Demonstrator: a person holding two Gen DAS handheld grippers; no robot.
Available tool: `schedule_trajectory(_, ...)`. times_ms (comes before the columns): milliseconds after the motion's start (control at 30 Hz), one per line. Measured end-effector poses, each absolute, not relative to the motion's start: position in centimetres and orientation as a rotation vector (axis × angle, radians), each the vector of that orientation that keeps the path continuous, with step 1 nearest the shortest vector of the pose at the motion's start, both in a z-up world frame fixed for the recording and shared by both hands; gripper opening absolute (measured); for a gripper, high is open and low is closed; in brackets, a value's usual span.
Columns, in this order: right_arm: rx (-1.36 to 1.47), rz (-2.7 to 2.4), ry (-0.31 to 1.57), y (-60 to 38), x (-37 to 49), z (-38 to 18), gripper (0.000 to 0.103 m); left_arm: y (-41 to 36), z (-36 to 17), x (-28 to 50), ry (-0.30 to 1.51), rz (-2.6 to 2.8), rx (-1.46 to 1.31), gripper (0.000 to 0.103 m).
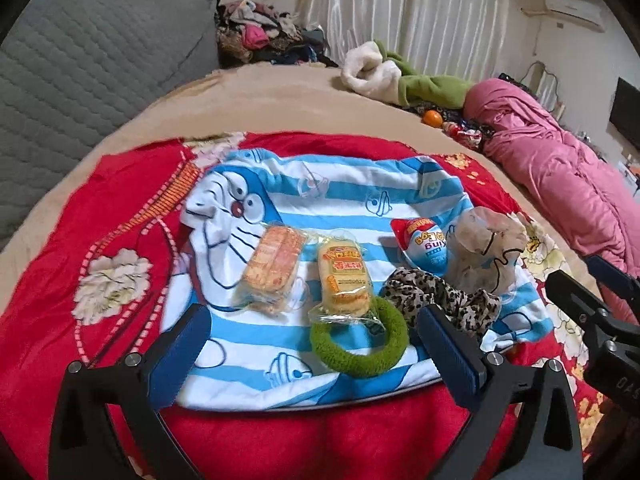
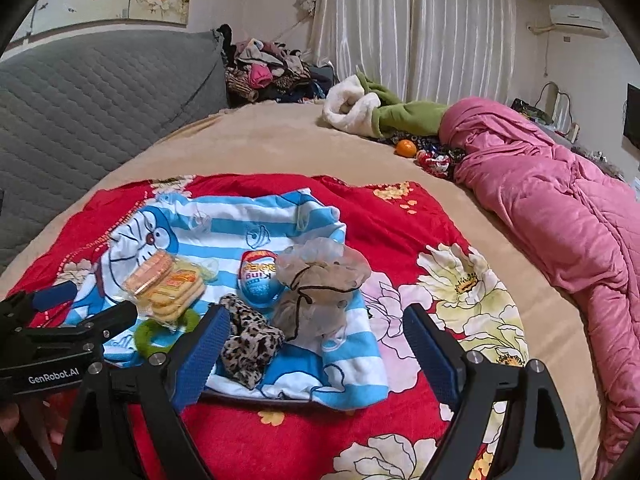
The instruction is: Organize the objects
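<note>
On a blue-and-white striped cartoon cloth (image 1: 280, 196) (image 2: 224, 216) lie an orange wafer pack (image 1: 272, 266) (image 2: 150, 272), a yellow biscuit pack (image 1: 346, 280) (image 2: 176, 294), a green hair ring (image 1: 360, 346) (image 2: 150, 338), a leopard scrunchie (image 1: 440, 298) (image 2: 248, 344), a red-blue egg-shaped pack (image 1: 422, 246) (image 2: 258, 280) and a sheer beige scrunchie (image 1: 486, 254) (image 2: 316, 296). My left gripper (image 1: 316, 354) is open, just in front of the green ring. My right gripper (image 2: 316, 354) is open near the cloth's right end and also shows in the left wrist view (image 1: 592, 296).
The cloth lies on a red floral blanket (image 2: 400, 232) on a beige bed (image 2: 260, 140). A pink quilt (image 2: 560, 208) runs along the right. A green-white garment (image 2: 376, 108), an orange (image 2: 405, 147) and a clothes pile (image 2: 272, 68) lie far back. A grey headboard (image 2: 100, 92) stands left.
</note>
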State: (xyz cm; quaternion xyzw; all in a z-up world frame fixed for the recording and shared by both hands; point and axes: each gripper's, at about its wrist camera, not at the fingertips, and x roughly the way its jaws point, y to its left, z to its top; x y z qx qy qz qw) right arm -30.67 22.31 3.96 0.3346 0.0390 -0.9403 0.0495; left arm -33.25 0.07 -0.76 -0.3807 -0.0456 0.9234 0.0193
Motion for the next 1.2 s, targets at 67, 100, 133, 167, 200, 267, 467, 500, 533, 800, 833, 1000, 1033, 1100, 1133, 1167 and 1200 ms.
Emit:
schedule_trajectory(67,0.997,-2.865,0.109,22.3,-30.0,4.3,0.092,0.0,-0.3,-32.5,-0.105,2.899,-1.166,0.103)
schedule_trajectory(100,0.989,-2.863,0.099,22.4,-29.6,4.5,0.092,-0.2,0.0,-31.9,-0.108,2.912,-1.154,0.103)
schedule_trajectory(133,0.99,-2.86,0.091,22.3,-29.2,4.6,0.093,-0.4,0.1,-31.5,-0.117,2.913,-1.151,0.103)
schedule_trajectory(167,0.989,-2.854,0.078,22.4,-28.9,4.8,0.093,-0.6,0.2,-31.1,-0.123,2.918,-1.148,0.103)
schedule_trajectory(200,0.983,-2.848,0.061,22.5,-28.4,4.9,0.093,-0.8,0.4,-30.6,-0.127,2.927,-1.14,0.103)
schedule_trajectory(267,0.977,-2.85,0.05,22.7,-27.3,5.1,0.093,-1.4,0.8,-29.5,-0.141,2.944,-1.128,0.103)
schedule_trajectory(467,0.911,-2.875,0.047,22.9,-23.8,6.1,0.1,-2.0,2.5,-25.9,-0.137,2.987,-1.071,0.103)
schedule_trajectory(500,0.897,-2.882,0.045,22.9,-23.3,6.3,0.101,-2.1,2.7,-25.6,-0.137,2.989,-1.065,0.103)
schedule_trajectory(533,0.882,-2.886,0.044,22.9,-22.7,6.6,0.101,-2.2,3.1,-24.9,-0.137,2.993,-1.058,0.103)
schedule_trajectory(800,0.853,-2.869,0.001,23.4,-18.1,7.9,0.102,-2.9,4.5,-20.2,-0.104,3.044,-1.01,0.103)
schedule_trajectory(833,0.852,-2.872,0.004,23.5,-17.4,7.8,0.102,-3.0,4.4,-19.8,-0.1,3.05,-1.019,0.103)
schedule_trajectory(1000,0.866,-2.878,0.051,23.3,-14.3,7.3,0.102,-3.7,3.5,-16.8,-0.109,3.048,-1.027,0.103)
schedule_trajectory(1033,0.865,-2.879,0.04,23.5,-13.7,7.1,0.102,-3.6,3.2,-16.3,-0.107,3.05,-1.03,0.103)
schedule_trajectory(1100,0.863,-2.872,0.019,23.7,-12.6,6.8,0.102,-3.7,2.5,-15.4,-0.096,3.04,-1.044,0.103)
schedule_trajectory(1133,0.857,-2.871,0.01,23.9,-11.9,6.6,0.102,-3.7,2.1,-14.9,-0.097,3.035,-1.051,0.103)
schedule_trajectory(1167,0.859,-2.868,0.011,24.0,-11.5,6.4,0.102,-3.7,1.7,-14.5,-0.092,3.029,-1.053,0.103)
schedule_trajectory(1200,0.868,-2.866,0.014,24.0,-11.2,6.2,0.102,-3.7,1.3,-14.1,-0.09,3.025,-1.057,0.103)
